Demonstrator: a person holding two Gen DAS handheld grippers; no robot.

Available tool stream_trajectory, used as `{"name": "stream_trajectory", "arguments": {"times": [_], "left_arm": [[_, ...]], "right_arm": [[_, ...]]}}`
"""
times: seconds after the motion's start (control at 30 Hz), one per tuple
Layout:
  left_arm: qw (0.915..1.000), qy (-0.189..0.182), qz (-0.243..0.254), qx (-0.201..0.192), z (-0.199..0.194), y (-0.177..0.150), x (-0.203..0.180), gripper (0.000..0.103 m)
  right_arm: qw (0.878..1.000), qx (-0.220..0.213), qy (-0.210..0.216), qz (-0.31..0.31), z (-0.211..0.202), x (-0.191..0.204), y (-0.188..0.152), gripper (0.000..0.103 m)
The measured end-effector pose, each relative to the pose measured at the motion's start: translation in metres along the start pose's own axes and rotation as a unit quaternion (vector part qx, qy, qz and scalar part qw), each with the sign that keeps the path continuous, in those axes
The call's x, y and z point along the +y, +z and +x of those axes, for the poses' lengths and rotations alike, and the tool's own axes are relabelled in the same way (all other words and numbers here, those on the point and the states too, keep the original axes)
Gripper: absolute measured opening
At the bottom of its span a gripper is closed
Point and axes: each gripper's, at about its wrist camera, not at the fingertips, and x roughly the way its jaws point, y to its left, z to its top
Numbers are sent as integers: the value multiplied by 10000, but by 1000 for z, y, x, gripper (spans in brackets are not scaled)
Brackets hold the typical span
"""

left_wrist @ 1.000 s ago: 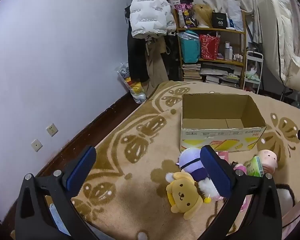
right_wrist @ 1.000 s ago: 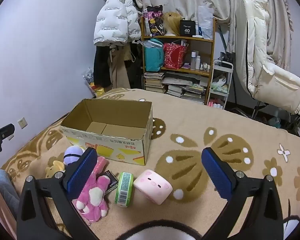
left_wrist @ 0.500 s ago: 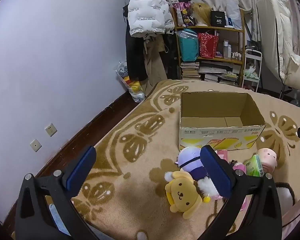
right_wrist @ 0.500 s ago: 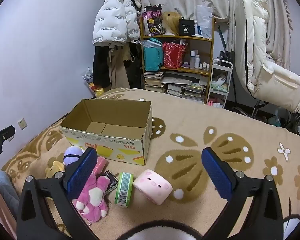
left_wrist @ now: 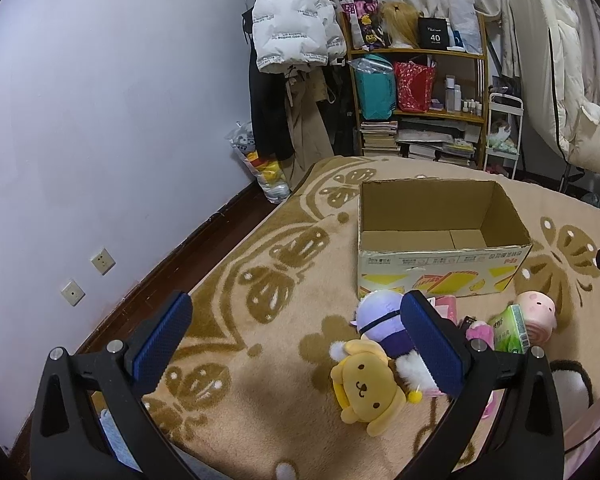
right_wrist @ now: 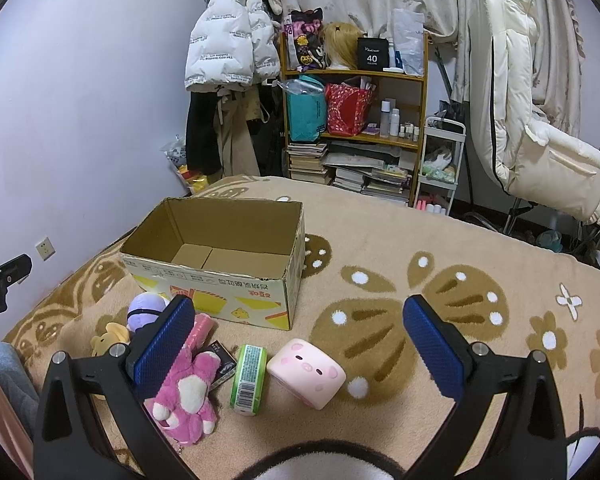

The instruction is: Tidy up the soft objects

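Observation:
An open, empty cardboard box (left_wrist: 440,256) (right_wrist: 220,268) stands on a beige patterned blanket. In front of it lie soft things: a yellow dog plush (left_wrist: 368,390) (right_wrist: 108,338), a purple round plush (left_wrist: 380,316) (right_wrist: 144,308), a pink plush (right_wrist: 186,392), a green tissue pack (right_wrist: 249,378) (left_wrist: 510,330) and a pink pig cushion (right_wrist: 308,372) (left_wrist: 536,314). My left gripper (left_wrist: 296,344) is open and empty, held above the blanket left of the plushes. My right gripper (right_wrist: 300,348) is open and empty above the pig cushion and tissue pack.
A small dark packet (right_wrist: 220,364) lies between the pink plush and the tissue pack. A wooden shelf (right_wrist: 356,128) with books and bags, hanging coats (right_wrist: 228,64) and a white chair (right_wrist: 532,144) stand behind. A wall (left_wrist: 100,140) runs on the left.
The left wrist view has shifted slightly, with the box and plushes sitting a little further left and up. The right view is almost unchanged. Both grippers stay open.

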Motion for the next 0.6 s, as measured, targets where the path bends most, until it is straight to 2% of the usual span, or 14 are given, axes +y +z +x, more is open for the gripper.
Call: {"name": "stream_trajectory", "arguments": {"times": [0.6], "left_arm": [[10000, 19, 48, -35, 0, -2, -2, 103]], "right_arm": [[10000, 12, 12, 12, 3, 1, -3, 103]]}}
